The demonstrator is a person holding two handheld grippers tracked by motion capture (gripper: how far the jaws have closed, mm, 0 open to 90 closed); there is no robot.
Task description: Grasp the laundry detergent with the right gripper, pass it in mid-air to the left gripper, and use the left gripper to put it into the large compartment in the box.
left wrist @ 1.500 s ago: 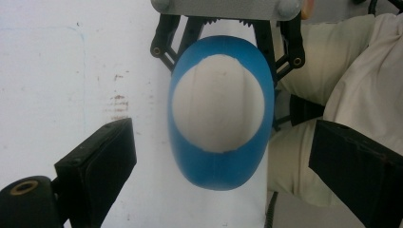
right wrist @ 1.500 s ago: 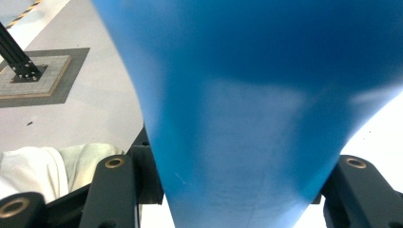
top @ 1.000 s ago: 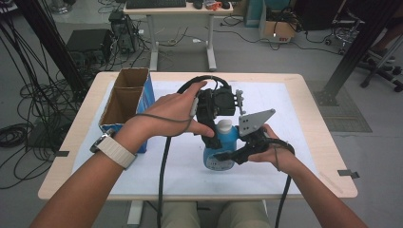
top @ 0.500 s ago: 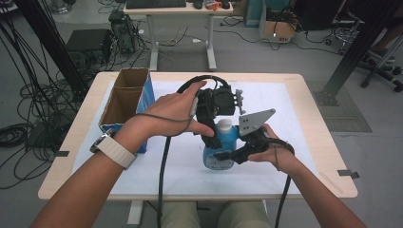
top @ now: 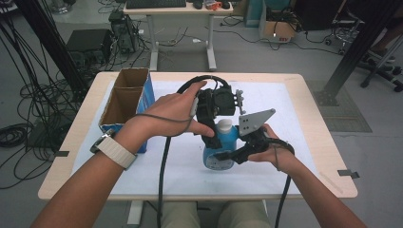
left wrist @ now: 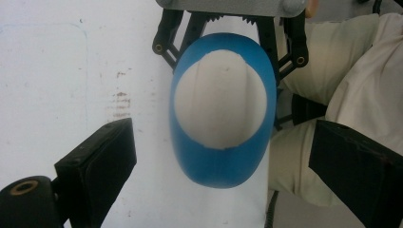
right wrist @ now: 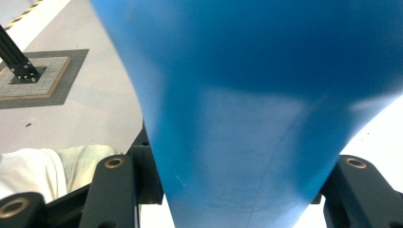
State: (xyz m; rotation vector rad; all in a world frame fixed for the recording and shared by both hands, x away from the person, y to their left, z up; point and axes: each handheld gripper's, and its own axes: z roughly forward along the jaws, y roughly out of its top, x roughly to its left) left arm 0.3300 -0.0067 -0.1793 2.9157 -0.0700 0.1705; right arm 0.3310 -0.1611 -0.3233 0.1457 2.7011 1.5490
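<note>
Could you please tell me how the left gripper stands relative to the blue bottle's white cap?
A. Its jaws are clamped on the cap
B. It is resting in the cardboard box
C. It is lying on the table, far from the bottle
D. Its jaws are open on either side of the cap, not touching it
D: in the left gripper view, the left gripper has its jaws spread wide, apart from the white cap of the blue bottle.

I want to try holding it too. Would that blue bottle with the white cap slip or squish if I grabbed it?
Probably not much. The blue bottle looks like smooth plastic, so it may be a bit slippery. The right gripper is clamped on its body with no visible dent, so it seems fairly stiff. It stands tall with a narrower white cap, so a push up high might tip it.
</note>
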